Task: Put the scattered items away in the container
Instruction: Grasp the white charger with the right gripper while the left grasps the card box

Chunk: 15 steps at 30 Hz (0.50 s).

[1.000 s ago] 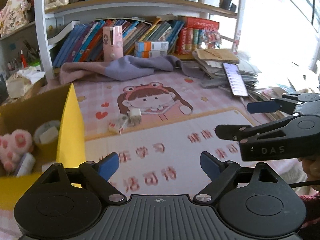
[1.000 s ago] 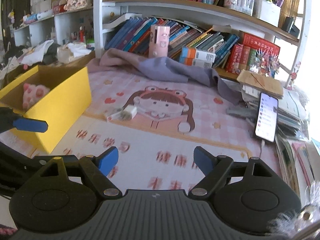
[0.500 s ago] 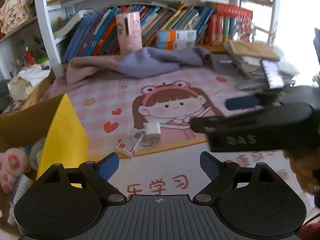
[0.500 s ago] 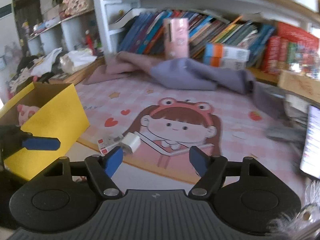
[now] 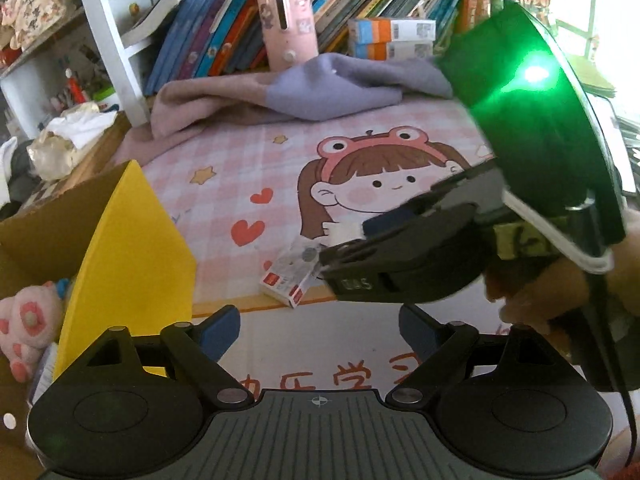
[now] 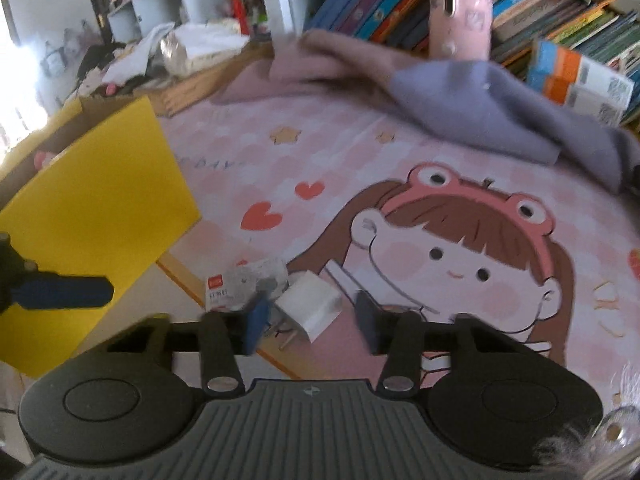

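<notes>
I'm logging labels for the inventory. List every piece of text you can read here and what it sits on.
"DAS": on the black right gripper body, seen from the left wrist.
Red Chinese characters on the pink cartoon desk mat: partly hidden, not readable.
Small white box with red logo: print blurred.
Book spines: too small.

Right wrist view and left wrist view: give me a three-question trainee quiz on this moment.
1. True or false: the right gripper is open, its fingers on either side of the white charger block.
2. Which lies just left of that block in the right wrist view? A) small red-and-white packet B) phone C) scissors
3. Fill in: the pink plush toy sits inside the ____ box.

Key: 1 true; 2 A; 3 yellow.
</notes>
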Tool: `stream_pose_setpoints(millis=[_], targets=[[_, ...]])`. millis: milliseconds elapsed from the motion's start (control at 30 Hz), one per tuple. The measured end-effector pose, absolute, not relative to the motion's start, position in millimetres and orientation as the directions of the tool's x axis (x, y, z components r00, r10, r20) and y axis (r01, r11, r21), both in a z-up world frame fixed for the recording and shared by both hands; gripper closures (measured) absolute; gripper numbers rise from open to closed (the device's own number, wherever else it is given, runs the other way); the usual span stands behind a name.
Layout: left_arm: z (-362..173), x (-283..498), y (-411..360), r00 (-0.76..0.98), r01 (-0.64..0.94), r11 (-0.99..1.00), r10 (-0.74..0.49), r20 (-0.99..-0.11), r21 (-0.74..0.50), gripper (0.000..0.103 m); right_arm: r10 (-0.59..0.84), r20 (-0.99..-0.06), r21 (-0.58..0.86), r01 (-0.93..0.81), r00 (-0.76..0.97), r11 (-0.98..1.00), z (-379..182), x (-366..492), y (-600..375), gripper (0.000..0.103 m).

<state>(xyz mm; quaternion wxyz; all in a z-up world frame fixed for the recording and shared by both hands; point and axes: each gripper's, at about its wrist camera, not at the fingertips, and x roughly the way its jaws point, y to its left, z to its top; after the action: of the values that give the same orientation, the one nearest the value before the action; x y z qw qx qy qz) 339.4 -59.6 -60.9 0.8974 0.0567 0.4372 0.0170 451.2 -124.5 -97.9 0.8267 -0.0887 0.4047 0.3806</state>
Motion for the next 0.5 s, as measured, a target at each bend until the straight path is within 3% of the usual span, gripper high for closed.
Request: stream_pose_setpoints(millis=[267, 500], targets=[[-73, 369, -55, 0.593, -0.024, 0.995, 0.091, -0.800, 0.095, 0.030, 0.526, -0.701, 0.166, -0.607, 0.481, 0.777, -84, 460, -176, 0.067], [-91, 400, -49, 0.578, -0.118, 0.990, 0.127, -0.806, 0.072, 0.031, 0.490, -0.708, 0.181, -0.540, 0.509, 0.822, -78, 455, -217, 0.067]])
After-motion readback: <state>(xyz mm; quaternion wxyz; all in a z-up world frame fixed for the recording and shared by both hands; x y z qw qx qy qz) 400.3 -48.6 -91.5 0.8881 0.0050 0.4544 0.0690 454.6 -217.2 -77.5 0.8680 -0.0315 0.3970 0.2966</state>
